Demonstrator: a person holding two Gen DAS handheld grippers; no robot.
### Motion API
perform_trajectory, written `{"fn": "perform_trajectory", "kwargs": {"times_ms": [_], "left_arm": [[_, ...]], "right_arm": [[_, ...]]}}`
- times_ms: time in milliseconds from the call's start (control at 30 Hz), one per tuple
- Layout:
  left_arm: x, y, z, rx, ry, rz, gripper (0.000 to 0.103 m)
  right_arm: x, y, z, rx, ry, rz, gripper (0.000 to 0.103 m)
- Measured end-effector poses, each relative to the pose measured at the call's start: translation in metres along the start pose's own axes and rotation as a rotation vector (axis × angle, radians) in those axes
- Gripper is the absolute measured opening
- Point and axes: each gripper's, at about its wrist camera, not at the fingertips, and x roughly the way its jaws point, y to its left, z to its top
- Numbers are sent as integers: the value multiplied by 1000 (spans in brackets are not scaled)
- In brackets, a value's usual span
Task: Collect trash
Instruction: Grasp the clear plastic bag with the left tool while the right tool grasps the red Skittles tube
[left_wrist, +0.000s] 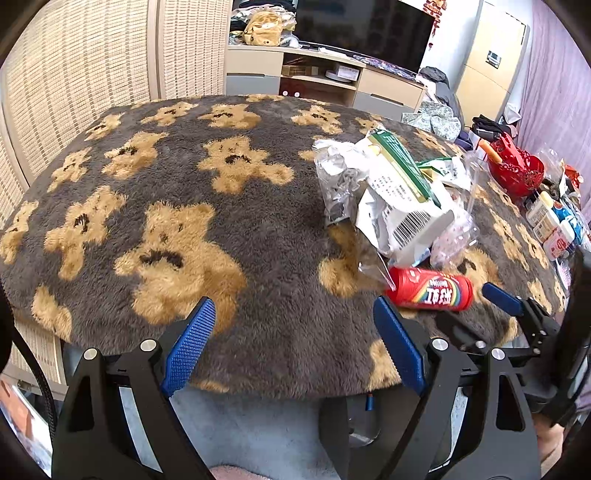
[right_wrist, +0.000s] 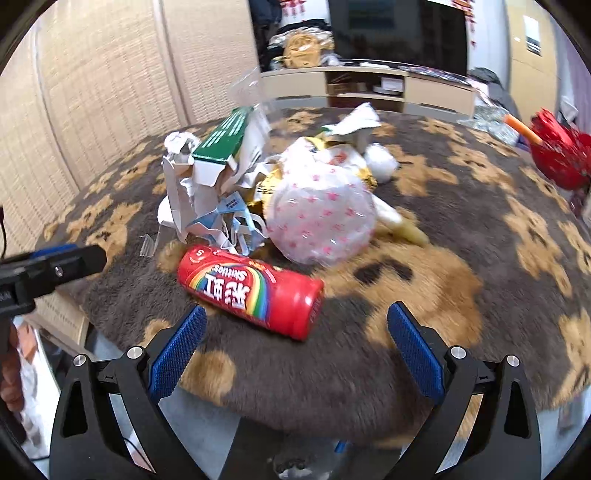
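Left gripper (left_wrist: 295, 343) nearest in my left view, jaws spread, empty, over the bear-print blanket (left_wrist: 229, 229); red Skittles tube (left_wrist: 430, 290) lies right of it, trash pile (left_wrist: 391, 199) behind. Right view: right gripper (right_wrist: 295, 350) released, tube (right_wrist: 251, 288) just ahead (rigid, slick, rolls; I'd pinch mid-body). Only here: the spotted plastic bag (right_wrist: 321, 218), light, crinkly.

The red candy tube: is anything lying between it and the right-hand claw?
No. In the right wrist view, only bare bear-patterned blanket separates the open right gripper from the red candy tube; the trash pile lies beyond it.
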Motion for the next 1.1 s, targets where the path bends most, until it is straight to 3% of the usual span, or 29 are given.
{"fn": "perform_trajectory", "kwargs": {"times_ms": [200, 533, 633, 800, 933, 1000, 1033, 1100], "left_arm": [[7, 7, 8, -8, 11, 11, 82], [11, -9, 8, 24, 22, -43, 82], [14, -23, 6, 51, 21, -61, 81], [31, -40, 6, 76, 45, -91, 67], [50, -47, 8, 78, 68, -101, 48], [55, -48, 8, 75, 73, -109, 34], [56, -48, 8, 71, 76, -115, 19], [56, -45, 8, 59, 68, -120, 7]], "right_arm": [[20, 7, 12, -16, 23, 48, 98], [11, 10, 4, -25, 58, 95, 49], [3, 1, -2, -16, 78, 83, 42], [-12, -27, -10, 61, 89, 30, 40], [-18, -49, -15, 114, 74, 21, 40], [-18, -49, -15, 103, 72, 20, 40], [-17, -48, -15, 93, 69, 11, 40], [-16, -47, -16, 86, 62, 2, 40]]}}
